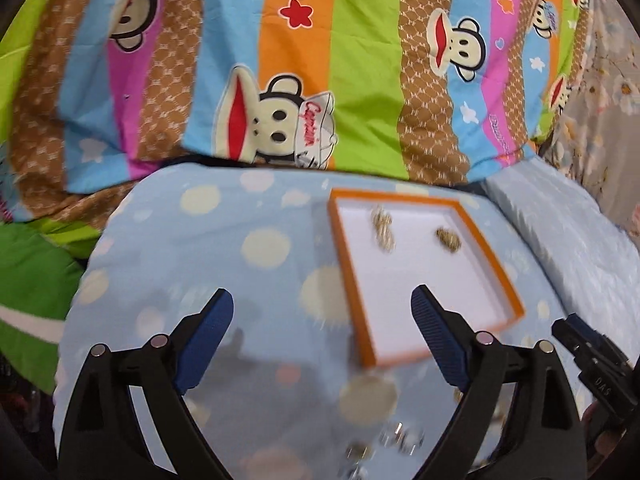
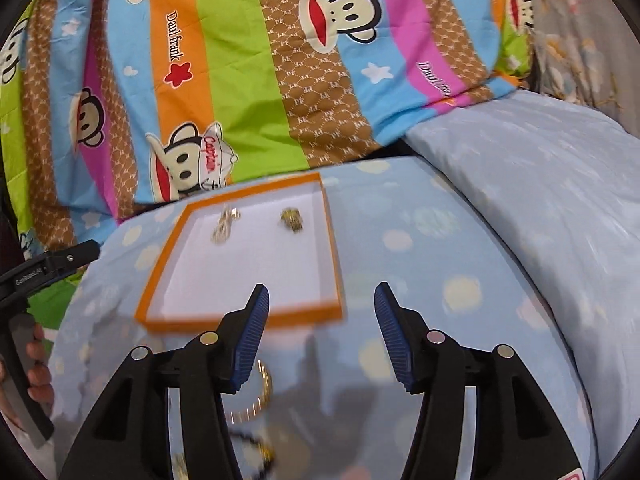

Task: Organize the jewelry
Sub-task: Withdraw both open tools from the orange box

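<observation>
Our left gripper (image 1: 322, 312) and right gripper (image 2: 320, 306) both spread apart, holding nothing; tray (image 2: 316, 312) holds two gold pieces (image 2: 293, 220).

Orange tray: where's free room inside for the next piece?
The orange tray is bare across its near half, up to the near rim. Its far end is taken: a pale gold piece far left, a darker gold piece far right. Loose jewelry crowds the cloth before the tray.
</observation>
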